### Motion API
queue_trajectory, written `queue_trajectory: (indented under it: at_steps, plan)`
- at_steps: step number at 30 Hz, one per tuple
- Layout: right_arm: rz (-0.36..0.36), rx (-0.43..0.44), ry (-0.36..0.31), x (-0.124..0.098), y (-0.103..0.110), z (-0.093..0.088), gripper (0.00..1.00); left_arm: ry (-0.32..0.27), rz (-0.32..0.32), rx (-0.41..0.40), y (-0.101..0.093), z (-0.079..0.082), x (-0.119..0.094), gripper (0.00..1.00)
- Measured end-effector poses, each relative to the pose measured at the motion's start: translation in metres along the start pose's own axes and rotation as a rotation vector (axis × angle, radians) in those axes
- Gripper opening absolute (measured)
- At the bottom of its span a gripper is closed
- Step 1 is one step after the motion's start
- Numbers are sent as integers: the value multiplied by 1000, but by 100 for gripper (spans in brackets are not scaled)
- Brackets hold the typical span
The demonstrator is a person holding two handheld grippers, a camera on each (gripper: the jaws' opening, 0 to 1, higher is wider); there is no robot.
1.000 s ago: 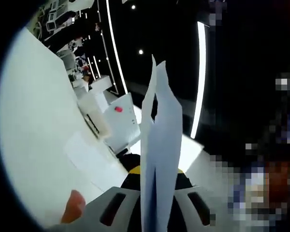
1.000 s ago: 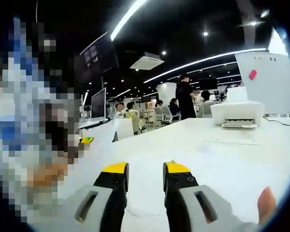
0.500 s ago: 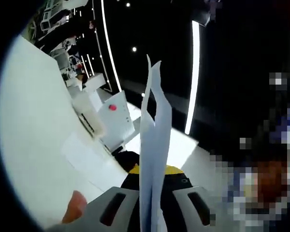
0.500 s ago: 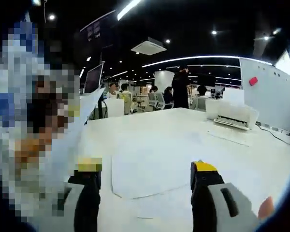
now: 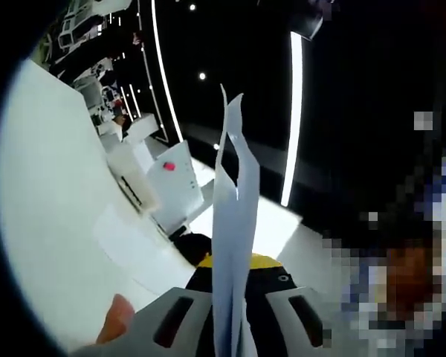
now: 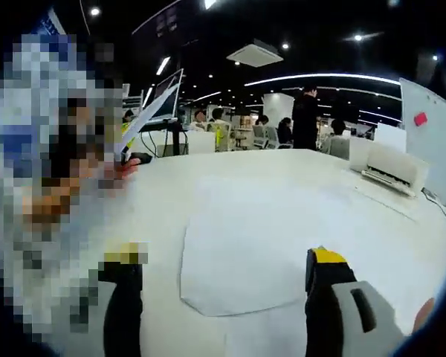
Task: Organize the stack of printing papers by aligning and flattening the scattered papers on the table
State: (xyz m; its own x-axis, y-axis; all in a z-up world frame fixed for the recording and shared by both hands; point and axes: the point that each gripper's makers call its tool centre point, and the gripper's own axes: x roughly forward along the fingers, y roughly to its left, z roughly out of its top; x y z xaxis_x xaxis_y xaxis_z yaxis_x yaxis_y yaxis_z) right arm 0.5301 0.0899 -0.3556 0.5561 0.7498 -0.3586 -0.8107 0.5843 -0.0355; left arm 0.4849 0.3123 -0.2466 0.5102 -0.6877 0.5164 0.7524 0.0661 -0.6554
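In the left gripper view my left gripper (image 5: 235,262) is shut on a few white sheets of paper (image 5: 233,201). They stand edge-on between the yellow-tipped jaws and rise off the table. In the right gripper view my right gripper (image 6: 224,262) hangs wide open, low over loose sheets (image 6: 241,256) lying flat on the white table (image 6: 282,186). Nothing is between its jaws. Those same held sheets (image 6: 150,113) slant up at the far left of the right gripper view, over the table's edge.
A white printer (image 6: 390,167) sits at the table's far right, with a single sheet (image 6: 386,199) in front of it. A whiteboard (image 6: 431,141) with a red magnet stands behind. People sit and stand at desks (image 6: 238,137) in the background. A fingertip (image 5: 115,316) shows beside the left gripper.
My right gripper's jaws have gone from nearly together to wide apart, and its view has dropped toward the sheets on the table. The left gripper keeps hold of its sheets, barely shifting.
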Motion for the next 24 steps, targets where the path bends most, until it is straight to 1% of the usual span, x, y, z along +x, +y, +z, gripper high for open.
queue_trajectory:
  at_steps: [3, 7, 9, 12, 13, 15, 18, 21, 24]
  plan:
    - [-13, -7, 17, 3, -6, -6, 85, 0, -2, 1, -1, -2, 1, 6]
    - [-8, 15, 46, 3, -5, -16, 82, -1, -5, -1, 0, 1, 0, 6]
    - [-4, 50, 45, 2, -3, -16, 80, -1, -5, -1, 1, 2, -1, 6]
    - [-14, 44, 32, 2, -5, -17, 77, 1, -6, 2, -1, 0, -1, 6]
    - [-19, 48, 30, 2, -7, -17, 75, 2, -6, 2, -1, 0, 0, 6]
    - [-23, 52, 32, 1, -10, -17, 67, 2, -6, 3, -1, -1, 0, 6]
    - [-26, 52, 27, 3, -12, -17, 64, 3, -5, 5, 0, 0, -1, 6]
    - [-13, 46, 24, 4, -9, -16, 55, 4, -5, 6, 0, 0, -1, 6]
    - [-4, 42, 21, 5, -8, -15, 52, 4, -4, 5, 0, 1, -1, 6]
